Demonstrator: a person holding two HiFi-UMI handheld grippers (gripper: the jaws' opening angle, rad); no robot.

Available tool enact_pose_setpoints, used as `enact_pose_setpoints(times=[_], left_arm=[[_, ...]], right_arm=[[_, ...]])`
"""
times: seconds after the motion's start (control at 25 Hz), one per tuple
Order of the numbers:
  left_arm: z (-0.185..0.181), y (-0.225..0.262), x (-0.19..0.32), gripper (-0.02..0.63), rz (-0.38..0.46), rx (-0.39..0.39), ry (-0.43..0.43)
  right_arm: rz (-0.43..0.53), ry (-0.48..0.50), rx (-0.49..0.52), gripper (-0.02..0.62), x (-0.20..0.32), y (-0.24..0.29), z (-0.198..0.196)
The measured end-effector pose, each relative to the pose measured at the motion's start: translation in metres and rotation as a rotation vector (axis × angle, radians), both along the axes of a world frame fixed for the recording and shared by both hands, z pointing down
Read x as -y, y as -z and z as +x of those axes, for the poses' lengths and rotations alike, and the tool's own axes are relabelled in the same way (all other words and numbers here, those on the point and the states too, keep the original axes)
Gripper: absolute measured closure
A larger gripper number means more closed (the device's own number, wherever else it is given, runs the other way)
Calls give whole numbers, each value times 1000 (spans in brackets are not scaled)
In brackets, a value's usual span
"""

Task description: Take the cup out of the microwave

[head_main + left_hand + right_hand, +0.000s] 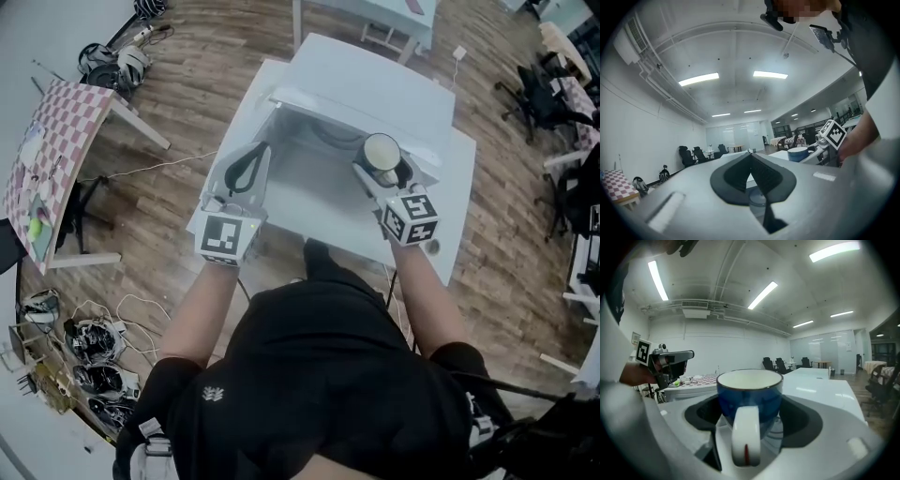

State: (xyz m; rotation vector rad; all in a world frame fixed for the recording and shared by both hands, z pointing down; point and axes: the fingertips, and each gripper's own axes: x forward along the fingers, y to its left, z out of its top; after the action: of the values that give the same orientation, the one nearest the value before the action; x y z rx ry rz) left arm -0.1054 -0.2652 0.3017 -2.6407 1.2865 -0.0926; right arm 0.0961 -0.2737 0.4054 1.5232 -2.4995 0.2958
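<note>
At one o'clock, by the mouth of the microwave, the cup is clamped upright in the right gripper. At eleven o'clock the left gripper is closed on nothing. The cup is best drawn out level and slowly, kept clear of the walls.

Checkered table left, cables on wooden floor.

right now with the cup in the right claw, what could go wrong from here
1. The right claw pinches the round cup by its sides, not the handle, so it could slip or swivel.
2. The cup is close to the microwave's front edge and might clip it coming out.
3. I can't tell whether it holds liquid; tilting could spill.
</note>
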Motion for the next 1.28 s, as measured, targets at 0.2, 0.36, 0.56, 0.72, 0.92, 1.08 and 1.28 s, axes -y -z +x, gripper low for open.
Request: enact_pose_setpoints(times=[0.2, 0.36, 0.56, 0.72, 0.92, 1.08, 1.28], left_arm=[[2, 17, 7, 600, -12, -28, 5], [2, 32, 17, 600, 1, -38, 16], [5, 55, 23, 600, 46, -29, 13], [7, 74, 29, 599, 75, -25, 20], [4, 90, 37, 599, 88, -27, 19], [5, 96, 38, 600, 91, -26, 15], [6, 91, 40, 599, 83, -32, 9]], right_arm=[[2, 20, 13, 219, -1, 29, 6], [8, 38, 19, 218, 7, 48, 12], [12, 29, 32, 218, 14, 65, 29], [33, 22, 31, 218, 19, 82, 40], [51, 22, 20, 218, 28, 100, 41], [67, 21, 20, 218, 31, 109, 41], [77, 2, 9, 216, 31, 107, 43]])
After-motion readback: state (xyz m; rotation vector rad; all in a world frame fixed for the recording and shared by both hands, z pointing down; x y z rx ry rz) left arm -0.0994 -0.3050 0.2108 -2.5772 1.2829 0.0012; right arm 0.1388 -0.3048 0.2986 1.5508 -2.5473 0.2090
